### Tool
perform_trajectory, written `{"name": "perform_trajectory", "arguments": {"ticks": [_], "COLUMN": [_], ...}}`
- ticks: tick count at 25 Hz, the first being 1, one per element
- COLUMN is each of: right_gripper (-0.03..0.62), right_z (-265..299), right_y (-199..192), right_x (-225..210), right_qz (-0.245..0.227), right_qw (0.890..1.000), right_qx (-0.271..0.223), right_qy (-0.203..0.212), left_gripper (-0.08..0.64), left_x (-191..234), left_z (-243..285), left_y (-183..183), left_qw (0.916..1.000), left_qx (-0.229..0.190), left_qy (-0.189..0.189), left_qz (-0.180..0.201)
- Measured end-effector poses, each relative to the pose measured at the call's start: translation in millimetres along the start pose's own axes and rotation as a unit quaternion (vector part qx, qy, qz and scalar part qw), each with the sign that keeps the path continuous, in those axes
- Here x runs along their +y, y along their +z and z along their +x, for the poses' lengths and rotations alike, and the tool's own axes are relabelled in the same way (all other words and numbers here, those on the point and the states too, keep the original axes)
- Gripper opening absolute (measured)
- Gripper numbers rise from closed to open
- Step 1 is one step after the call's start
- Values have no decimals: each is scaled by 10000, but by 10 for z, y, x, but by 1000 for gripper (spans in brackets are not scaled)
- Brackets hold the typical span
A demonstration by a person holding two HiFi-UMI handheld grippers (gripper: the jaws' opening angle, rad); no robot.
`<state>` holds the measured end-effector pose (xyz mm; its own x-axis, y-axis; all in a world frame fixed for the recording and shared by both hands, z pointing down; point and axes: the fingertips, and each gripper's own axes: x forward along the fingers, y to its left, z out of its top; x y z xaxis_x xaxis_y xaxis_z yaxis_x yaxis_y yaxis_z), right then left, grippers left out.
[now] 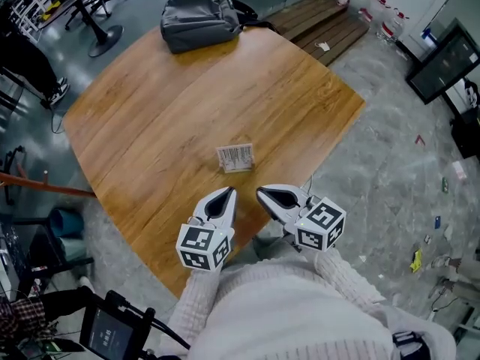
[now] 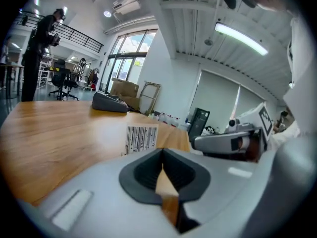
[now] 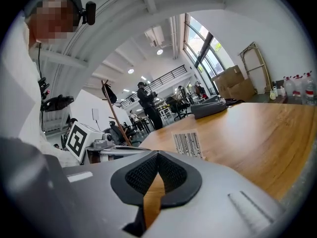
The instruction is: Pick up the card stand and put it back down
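A small card stand [image 1: 235, 157] holding a white barcode card stands upright near the middle of the wooden table [image 1: 150, 103]. Both grippers hover over the table's near edge, short of the stand. My left gripper [image 1: 223, 195] is shut and holds nothing; in the left gripper view the card stand [image 2: 141, 139] shows just past its closed tips [image 2: 162, 163]. My right gripper [image 1: 264, 194] is shut too, empty, with the card stand [image 3: 188, 144] ahead of its tips [image 3: 157, 168] and slightly right.
A grey bag [image 1: 201, 19] lies at the table's far edge. Office chairs [image 1: 94, 13] stand beyond the far left corner, a dark monitor [image 1: 442, 60] at the right. A person [image 3: 147, 104] stands far back in the room.
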<state>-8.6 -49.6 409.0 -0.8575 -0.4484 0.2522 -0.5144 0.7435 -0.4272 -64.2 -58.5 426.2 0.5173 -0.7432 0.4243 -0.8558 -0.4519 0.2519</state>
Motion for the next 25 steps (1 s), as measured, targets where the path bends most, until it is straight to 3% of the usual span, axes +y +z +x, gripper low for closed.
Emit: {"name": "perform_trajectory", "arguments": {"ticks": [5, 10, 15, 18, 21, 25], "right_gripper": [0, 19, 56, 118, 180, 244], "right_z": [110, 225, 392, 459, 519, 651], "right_y": [-52, -86, -196, -264, -328, -438], "right_x": [-174, -352, -555, -640, -751, -890], "right_qz": [-160, -217, -296, -183, -354, -570], "right_qw": [9996, 9990, 9971, 9967, 9948, 9897], "right_qx": [158, 351, 679, 762, 922, 1281], "right_qy": [-141, -165, -172, -188, -255, -272], "left_gripper": [8, 11, 98, 123, 155, 223], "left_x": [137, 331, 569, 701, 803, 894], "left_z": [155, 274, 441, 485, 553, 685], "left_y": [-82, -163, -313, -429, -477, -508], "left_qw": [9986, 9978, 9965, 9952, 9942, 9905], "left_qx": [316, 472, 729, 879, 941, 1039], "left_qy": [-68, 0, 77, 102, 92, 29], "left_qz": [408, 454, 392, 430, 515, 896]}}
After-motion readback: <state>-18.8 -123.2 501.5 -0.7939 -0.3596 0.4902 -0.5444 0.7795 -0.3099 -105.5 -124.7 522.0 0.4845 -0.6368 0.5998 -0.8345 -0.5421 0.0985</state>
